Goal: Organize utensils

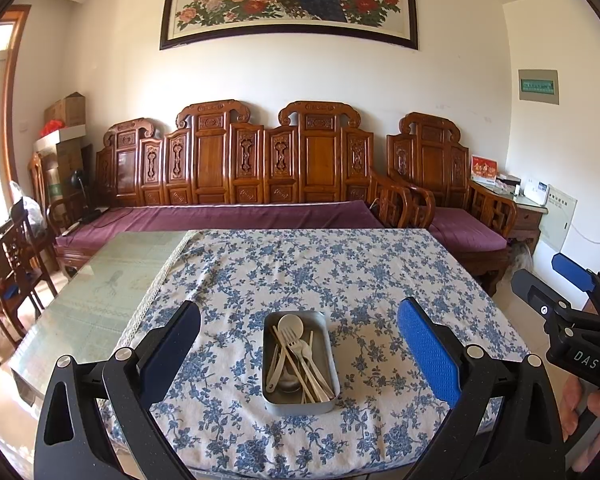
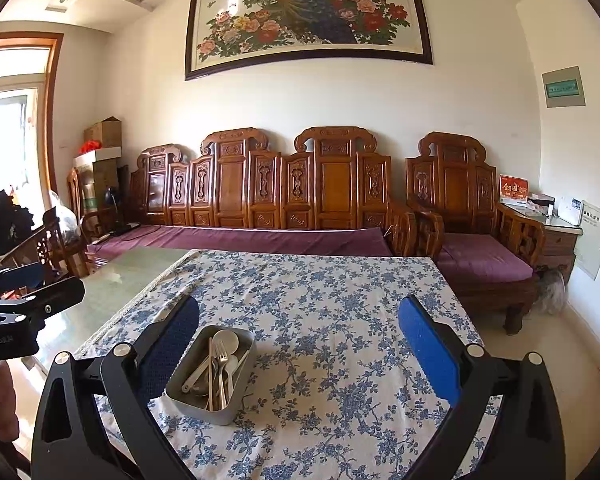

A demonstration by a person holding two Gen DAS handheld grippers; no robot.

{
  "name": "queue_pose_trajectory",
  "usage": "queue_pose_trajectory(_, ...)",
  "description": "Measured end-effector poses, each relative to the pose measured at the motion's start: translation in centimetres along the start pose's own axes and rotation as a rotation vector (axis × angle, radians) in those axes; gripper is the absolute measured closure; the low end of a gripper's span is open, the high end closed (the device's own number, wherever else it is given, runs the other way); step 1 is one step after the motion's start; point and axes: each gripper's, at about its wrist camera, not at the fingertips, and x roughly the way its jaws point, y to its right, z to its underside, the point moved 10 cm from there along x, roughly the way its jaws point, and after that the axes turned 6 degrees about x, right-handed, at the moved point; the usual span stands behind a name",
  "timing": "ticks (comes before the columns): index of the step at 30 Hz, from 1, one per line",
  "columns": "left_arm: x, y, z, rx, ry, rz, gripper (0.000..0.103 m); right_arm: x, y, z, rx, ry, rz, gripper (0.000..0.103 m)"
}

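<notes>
A grey metal tray sits on the blue-flowered tablecloth near the table's front. Inside lie several cream utensils: a spoon, forks and chopsticks. My left gripper hovers above the tray, open, its fingers wide on both sides of it and holding nothing. My right gripper is open too, with the tray just inside its left finger. The right gripper also shows at the right edge of the left wrist view, and the left gripper at the left edge of the right wrist view.
The cloth covers the right part of a glass-topped table. A carved wooden sofa with purple cushions stands behind it, an armchair to the right. Wooden chairs stand at the left. A hand holds the right gripper.
</notes>
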Motion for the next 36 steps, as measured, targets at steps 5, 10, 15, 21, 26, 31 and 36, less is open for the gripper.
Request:
queue_pose_trajectory(5, 0.04, 0.02, -0.04, 0.000, 0.002, -0.002, 0.008, 0.03, -0.02, -0.05, 0.001, 0.002, -0.001, 0.003)
queue_pose_trajectory(10, -0.01, 0.06, -0.12, -0.001, 0.002, -0.002, 0.008, -0.02, -0.10, 0.02, 0.001, 0.002, -0.004, 0.003)
queue_pose_trajectory(15, -0.03, 0.13, -0.12, 0.003, 0.003, -0.002, 0.008, 0.04, -0.17, -0.11, 0.001, 0.002, -0.005, 0.003)
queue_pose_trajectory(21, -0.06, 0.25, -0.18, 0.000, 0.005, -0.002, 0.008, 0.05, -0.17, -0.10, 0.000, 0.002, -0.005, 0.003)
queue_pose_trajectory(26, -0.21, 0.26, -0.16, 0.001, 0.006, -0.001, 0.008, 0.05, -0.15, -0.09, 0.001, 0.002, -0.005, 0.003)
queue_pose_trajectory(31, -0.31, 0.28, -0.08, 0.000, 0.007, -0.001, 0.008, 0.06, -0.15, -0.09, 0.002, 0.003, -0.005, 0.003)
queue_pose_trajectory(36, -0.39, 0.41, -0.18, -0.001, 0.009, 0.001, 0.008, 0.01, -0.32, -0.28, -0.001, 0.005, -0.006, 0.003)
